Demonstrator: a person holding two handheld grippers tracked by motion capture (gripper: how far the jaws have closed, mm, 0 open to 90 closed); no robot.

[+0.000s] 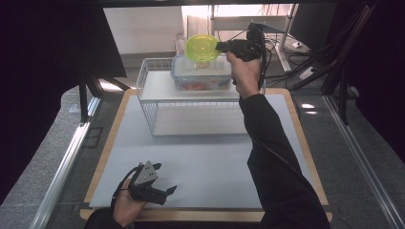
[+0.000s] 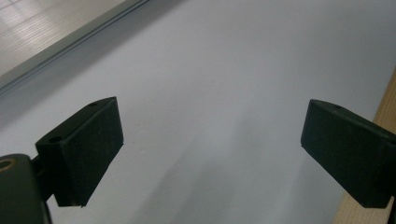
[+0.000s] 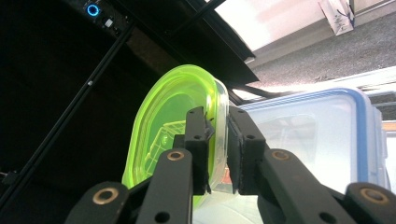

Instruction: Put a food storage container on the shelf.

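A translucent neon-green plastic container (image 1: 203,47) (image 3: 173,116) hangs tilted on its side above the back of a wire rack (image 1: 191,112). My right gripper (image 1: 218,46) (image 3: 217,126) is shut on its rim, one pad inside and one outside. Just beneath it stands a clear storage box (image 1: 203,74) (image 3: 308,135) with a blue-edged lid, on the rack's top shelf, with something red inside. My left gripper (image 1: 165,178) (image 2: 212,135) lies low over the white mat (image 1: 200,162) near the front left, jaws wide open with nothing between them.
The white mat covers a wooden board whose edge (image 2: 385,112) shows beside the left gripper. The rack's lower shelf (image 1: 200,121) is bare. Dark curtains flank the table, with metal rails (image 1: 62,167) on the left and cables behind at the right.
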